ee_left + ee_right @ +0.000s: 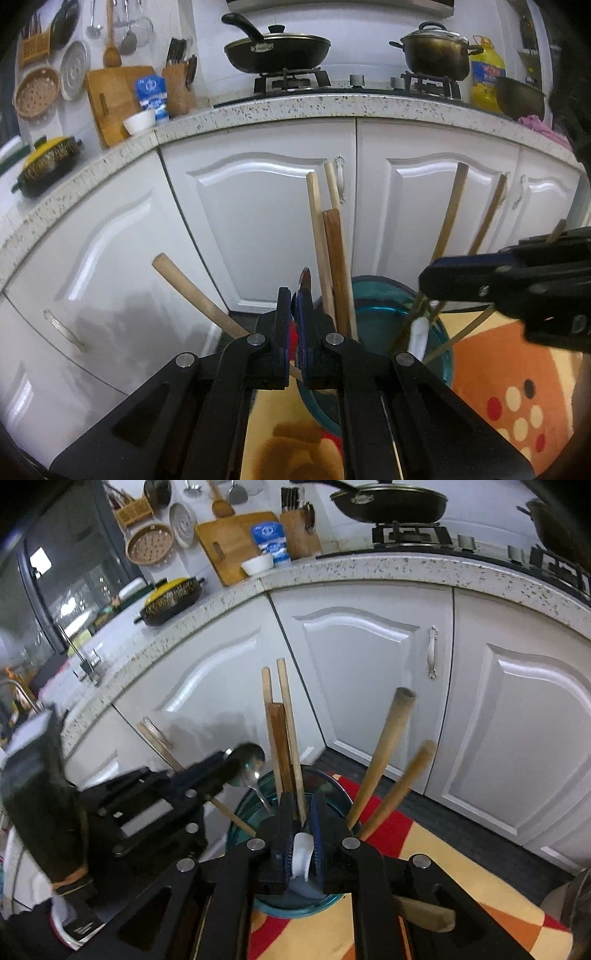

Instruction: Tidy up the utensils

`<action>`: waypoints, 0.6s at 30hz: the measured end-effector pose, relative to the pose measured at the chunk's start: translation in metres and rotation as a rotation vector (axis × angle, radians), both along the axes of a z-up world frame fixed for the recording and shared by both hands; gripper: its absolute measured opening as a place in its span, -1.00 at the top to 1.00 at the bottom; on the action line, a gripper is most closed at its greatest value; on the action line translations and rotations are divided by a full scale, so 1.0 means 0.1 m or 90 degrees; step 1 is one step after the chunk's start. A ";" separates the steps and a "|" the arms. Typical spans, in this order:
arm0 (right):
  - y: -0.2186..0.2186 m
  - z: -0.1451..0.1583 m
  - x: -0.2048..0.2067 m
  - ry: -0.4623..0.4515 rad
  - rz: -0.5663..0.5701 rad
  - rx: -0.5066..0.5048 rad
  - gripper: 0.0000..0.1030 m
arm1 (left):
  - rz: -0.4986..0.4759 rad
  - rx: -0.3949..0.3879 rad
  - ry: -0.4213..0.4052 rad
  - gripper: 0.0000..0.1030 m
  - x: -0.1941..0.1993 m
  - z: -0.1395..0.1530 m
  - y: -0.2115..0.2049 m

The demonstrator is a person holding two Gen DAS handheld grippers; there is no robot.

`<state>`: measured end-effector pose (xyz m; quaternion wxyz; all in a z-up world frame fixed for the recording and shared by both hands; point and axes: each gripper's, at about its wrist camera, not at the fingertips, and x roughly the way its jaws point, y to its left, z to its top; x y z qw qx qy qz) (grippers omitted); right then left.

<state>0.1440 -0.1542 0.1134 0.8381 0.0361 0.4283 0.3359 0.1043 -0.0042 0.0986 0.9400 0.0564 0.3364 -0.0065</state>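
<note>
A teal glass bowl (380,317) (288,910) stands on a colourful mat and holds several upright utensils: pale chopsticks (321,229) (286,716), a brown flat stick (336,266) and round wooden handles (384,753). My left gripper (295,295) (221,766) is over the bowl's left side, shut on a metal spoon (249,760), which shows edge-on in its own view. My right gripper (303,805) (424,277) is over the bowl, shut on a white ceramic spoon (301,853) (417,336) that hangs down into the bowl.
White cabinet doors (266,221) stand just behind the bowl under a speckled counter (332,105). A wok (277,51) and a pot (436,55) sit on the stove. A wooden spoon (428,914) lies on the mat (509,376) beside the bowl.
</note>
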 end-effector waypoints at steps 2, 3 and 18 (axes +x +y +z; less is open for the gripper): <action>-0.07 0.07 -0.07 -0.010 -0.004 0.011 0.76 | -0.003 -0.026 0.006 0.86 -0.03 0.04 0.03; -0.08 0.09 -0.09 -0.013 -0.006 0.014 0.73 | -0.004 -0.036 0.006 0.77 -0.05 0.07 0.04; -0.52 0.50 -0.55 -0.060 -0.043 0.132 0.50 | -0.010 -0.139 -0.040 -0.12 -0.64 0.52 0.11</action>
